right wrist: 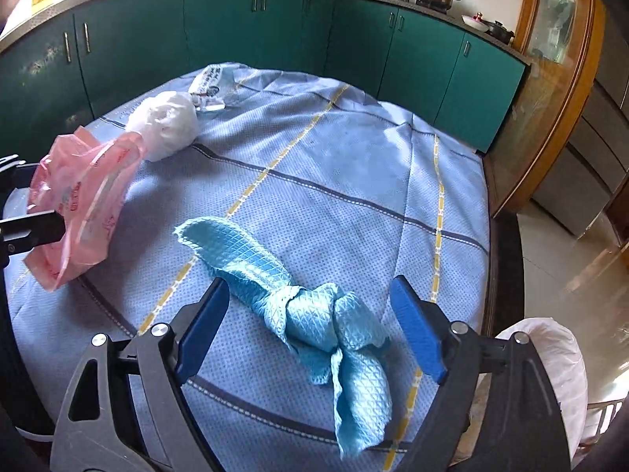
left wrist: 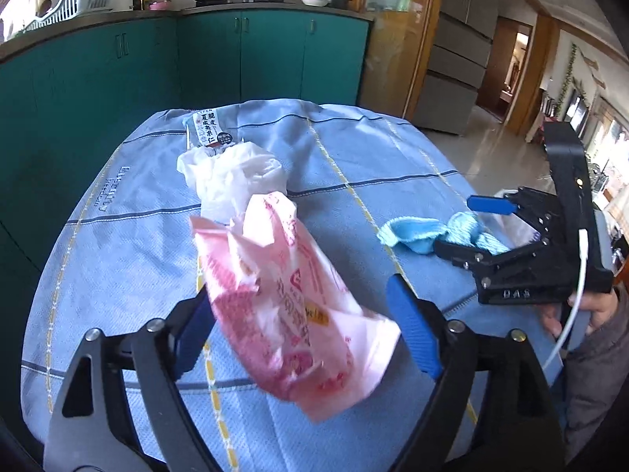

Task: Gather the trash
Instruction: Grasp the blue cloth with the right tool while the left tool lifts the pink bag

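A pink plastic bag (left wrist: 287,299) lies on the blue tablecloth (left wrist: 354,157) between the wide-open fingers of my left gripper (left wrist: 302,326); it also shows in the right wrist view (right wrist: 82,204). Behind it lie a crumpled white bag (left wrist: 232,177) and a printed snack wrapper (left wrist: 208,128). A knotted light-blue cloth (right wrist: 310,306) lies between the open fingers of my right gripper (right wrist: 310,330), which is also seen at the right of the left wrist view (left wrist: 464,224). Neither gripper grips anything.
Teal kitchen cabinets (right wrist: 243,47) curve behind the table. A white-lined bin (right wrist: 550,365) stands beyond the table's near right edge. The tiled floor (left wrist: 491,145) opens to the right, with a grey fridge (left wrist: 456,67) behind it.
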`<state>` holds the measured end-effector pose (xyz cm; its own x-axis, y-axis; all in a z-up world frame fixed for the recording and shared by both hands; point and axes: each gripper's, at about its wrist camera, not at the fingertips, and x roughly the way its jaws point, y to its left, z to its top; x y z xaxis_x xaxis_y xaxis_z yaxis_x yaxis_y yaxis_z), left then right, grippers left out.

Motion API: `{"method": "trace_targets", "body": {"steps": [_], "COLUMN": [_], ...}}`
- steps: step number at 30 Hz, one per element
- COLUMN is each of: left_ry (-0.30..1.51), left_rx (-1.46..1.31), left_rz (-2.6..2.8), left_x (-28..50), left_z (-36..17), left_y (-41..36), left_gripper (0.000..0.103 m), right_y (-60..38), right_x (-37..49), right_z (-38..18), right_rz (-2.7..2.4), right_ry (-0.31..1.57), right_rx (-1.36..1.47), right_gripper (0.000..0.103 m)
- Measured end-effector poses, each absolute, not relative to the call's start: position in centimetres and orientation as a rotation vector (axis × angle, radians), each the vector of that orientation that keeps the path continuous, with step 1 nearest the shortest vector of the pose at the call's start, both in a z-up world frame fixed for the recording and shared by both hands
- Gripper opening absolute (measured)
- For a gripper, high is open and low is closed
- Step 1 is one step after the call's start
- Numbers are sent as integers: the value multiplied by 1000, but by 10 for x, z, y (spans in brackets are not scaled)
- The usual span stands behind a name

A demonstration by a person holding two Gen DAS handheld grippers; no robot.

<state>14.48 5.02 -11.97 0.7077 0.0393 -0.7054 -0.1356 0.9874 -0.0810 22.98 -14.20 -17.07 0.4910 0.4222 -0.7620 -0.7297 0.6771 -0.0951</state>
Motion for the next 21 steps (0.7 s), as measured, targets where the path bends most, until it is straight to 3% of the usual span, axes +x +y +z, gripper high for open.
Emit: {"method": "trace_targets", "body": {"steps": [21], "left_ry": [816], "left_rx": [-114], "left_rz": [147], "left_x": [159], "left_z": [-137], "left_y": [42], "left_gripper": [84], "right_y": [-127], "right_x": [227], "right_z": [-181], "right_rz": [741], "right_ry": [788], "right_rx": [-480], "right_gripper": [82]}}
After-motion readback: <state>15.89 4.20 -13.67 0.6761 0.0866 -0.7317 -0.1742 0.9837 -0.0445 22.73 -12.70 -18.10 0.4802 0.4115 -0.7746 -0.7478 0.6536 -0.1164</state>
